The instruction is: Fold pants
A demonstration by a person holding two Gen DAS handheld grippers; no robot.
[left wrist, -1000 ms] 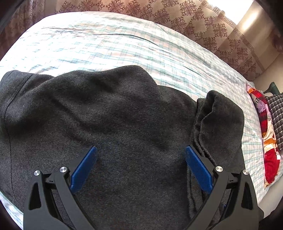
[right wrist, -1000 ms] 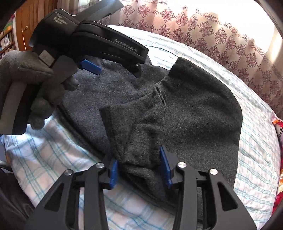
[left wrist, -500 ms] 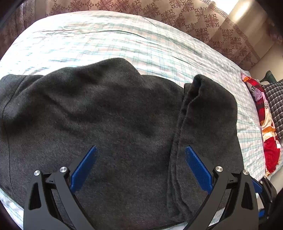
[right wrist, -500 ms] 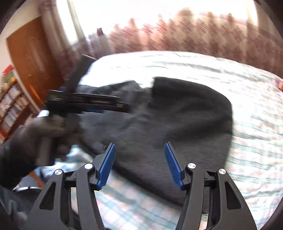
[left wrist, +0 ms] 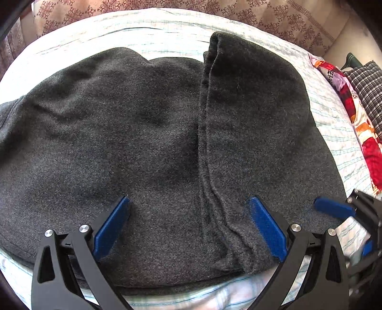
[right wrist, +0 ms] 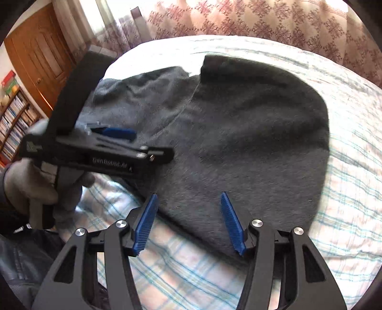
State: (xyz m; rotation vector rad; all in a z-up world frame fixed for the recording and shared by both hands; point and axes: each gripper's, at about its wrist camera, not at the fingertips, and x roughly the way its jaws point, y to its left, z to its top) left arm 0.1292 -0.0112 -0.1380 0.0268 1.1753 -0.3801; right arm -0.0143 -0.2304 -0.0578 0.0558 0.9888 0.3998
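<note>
Item: dark grey pants [left wrist: 155, 147], thick fleecy fabric with a matte, napped surface, laid on a bed sheet [left wrist: 167, 31] of pale cloth checked in thin teal and pink lines. The garment's left end ran out of the left wrist view, so its full length could not be seen; waistband and cuffs could not be told apart. One portion was folded over on the right side, forming a rounded upper flap [left wrist: 257, 114] with a stitched hem edge running from the far side of the bed toward the camera. The long axis lay across the left wrist view, left to right. Left gripper [left wrist: 191, 226]: black frame, blue ribbed pads, jaws spread wide over the fabric with the hem edge between them, pads not pressing on it. Right gripper [right wrist: 189, 223]: same build, jaws about half spread, having just been opening, nothing clasped, over the garment's near edge. A gloved hand [right wrist: 35, 188] held the left tool, partly blurred. Patterned curtain [right wrist: 262, 21], wooden door [right wrist: 40, 54], bookshelf [right wrist: 14, 124] and red patterned bedding [left wrist: 367, 143] lay at the edges, cut off.
</note>
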